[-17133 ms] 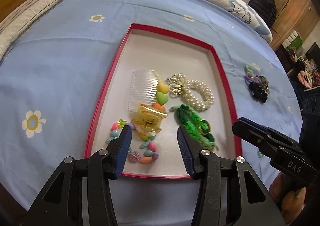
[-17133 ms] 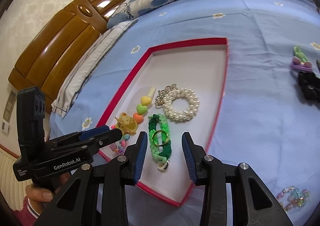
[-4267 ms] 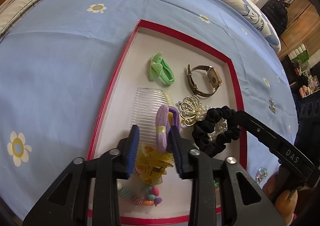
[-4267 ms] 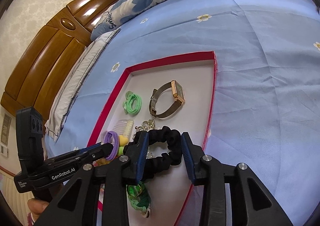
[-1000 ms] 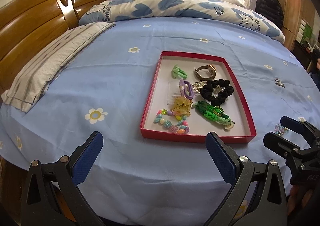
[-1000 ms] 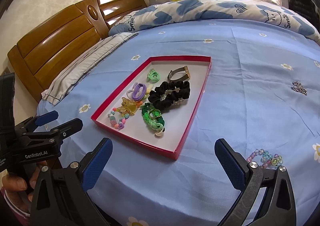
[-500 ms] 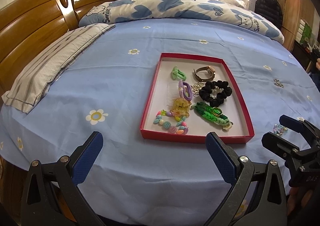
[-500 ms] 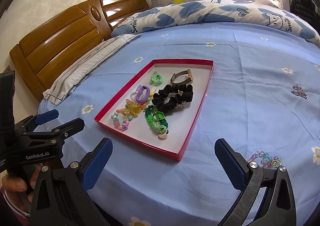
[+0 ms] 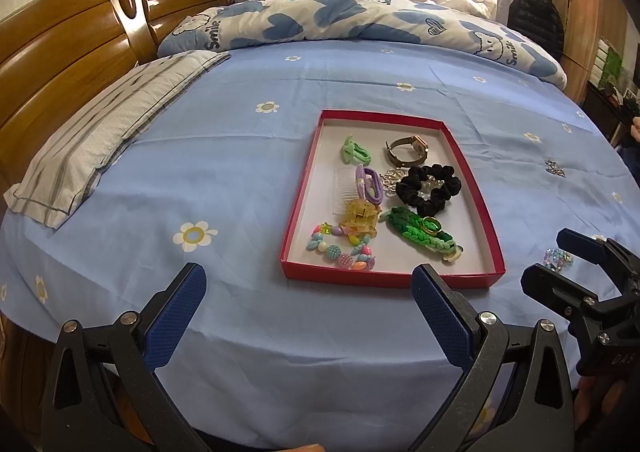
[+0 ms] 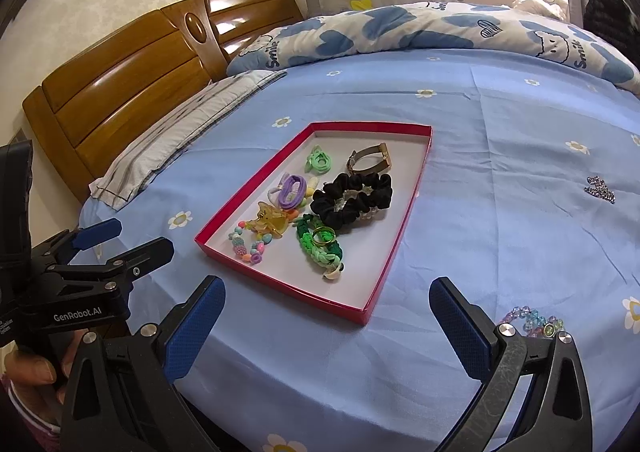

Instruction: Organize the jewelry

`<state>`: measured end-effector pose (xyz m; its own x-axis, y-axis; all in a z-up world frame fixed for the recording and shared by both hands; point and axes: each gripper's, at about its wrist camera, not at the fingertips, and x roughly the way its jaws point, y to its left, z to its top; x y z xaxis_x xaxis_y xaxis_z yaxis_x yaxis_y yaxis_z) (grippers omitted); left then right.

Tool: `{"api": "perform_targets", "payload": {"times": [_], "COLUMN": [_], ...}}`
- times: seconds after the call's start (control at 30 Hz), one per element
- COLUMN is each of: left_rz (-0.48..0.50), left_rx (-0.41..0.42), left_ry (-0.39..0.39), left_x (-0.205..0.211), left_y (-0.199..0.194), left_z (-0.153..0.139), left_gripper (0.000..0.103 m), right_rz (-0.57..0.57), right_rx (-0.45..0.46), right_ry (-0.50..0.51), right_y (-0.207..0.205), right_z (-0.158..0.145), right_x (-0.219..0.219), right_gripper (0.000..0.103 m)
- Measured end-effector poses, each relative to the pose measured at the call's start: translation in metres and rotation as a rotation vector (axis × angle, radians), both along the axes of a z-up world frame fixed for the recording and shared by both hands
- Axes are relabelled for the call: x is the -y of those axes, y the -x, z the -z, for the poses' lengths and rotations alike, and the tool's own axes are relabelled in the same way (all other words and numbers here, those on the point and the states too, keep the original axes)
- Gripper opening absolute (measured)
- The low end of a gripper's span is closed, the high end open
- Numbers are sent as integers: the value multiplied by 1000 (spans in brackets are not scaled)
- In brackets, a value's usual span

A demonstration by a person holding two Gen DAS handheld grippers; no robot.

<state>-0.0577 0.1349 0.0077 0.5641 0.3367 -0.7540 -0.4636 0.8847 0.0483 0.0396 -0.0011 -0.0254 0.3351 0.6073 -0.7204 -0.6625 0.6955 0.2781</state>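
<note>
- On the blue flowered bed sheet point(image 9: 248, 180) lies one shallow red-rimmed rectangular tray point(image 9: 390, 279) with a white floor; all places below are given from this tray.
- Inside it, at the far end: one light green hair tie point(image 9: 354, 151) and, beside it, one wristwatch with a gold case and grey-brown strap point(image 9: 408, 150).
- Mid-tray: one clear plastic hair comb point(image 9: 343, 190), one lilac hair tie point(image 9: 370, 185) partly over it, one silver crown-shaped clasp point(image 9: 392, 178), and one black fabric scrunchie point(image 9: 430, 188) lying over a pearl band that barely shows.
- Near end of the tray: one translucent yellow claw clip point(image 9: 360, 217), one bracelet of pastel beads point(image 9: 342, 248), and one green braided cord bracelet point(image 9: 420, 232) with one gold ring with a green stone point(image 9: 431, 225) resting on it.
- Outside the tray, two things remain on the sheet: one clear iridescent bead bracelet point(image 10: 532, 319) just off its near right corner, and one small sparkly rhinestone piece point(image 10: 600, 188) well off its right side.
- Left tool point(image 9: 306, 308) is spread wide and empty, hovering short of the tray's near edge, touching nothing.
- Right tool point(image 10: 328, 322) is likewise spread wide and empty, near the tray's near right corner; the bead bracelet lies just beyond its right finger.
- A hand point(image 10: 38, 368) grips the left tool's handle, at the tray's near left side.
</note>
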Motion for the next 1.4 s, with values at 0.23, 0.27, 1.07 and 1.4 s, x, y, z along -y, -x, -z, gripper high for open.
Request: {"api": "perform_targets", "payload": {"times": [0.23, 0.27, 1.07, 1.4], "left_rz": [-3, -3, -6, -10], "left_rx": [1, 1, 0, 5], "left_ry": [0, 0, 0, -1], "left_x": [0, -1, 0, -1], "left_y": [1, 0, 1, 1], "left_z": [-1, -1, -2, -1], "left_gripper": [103, 103, 103, 103], "right_rz": [-1, -2, -11, -11], "right_rx": [2, 2, 9, 11], "right_ry": [1, 1, -16, -21], "right_y": [0, 1, 3, 4], "right_z": [-1, -1, -9, -12], "right_x": [-1, -1, -3, -4], "right_gripper": [103, 103, 103, 103]}}
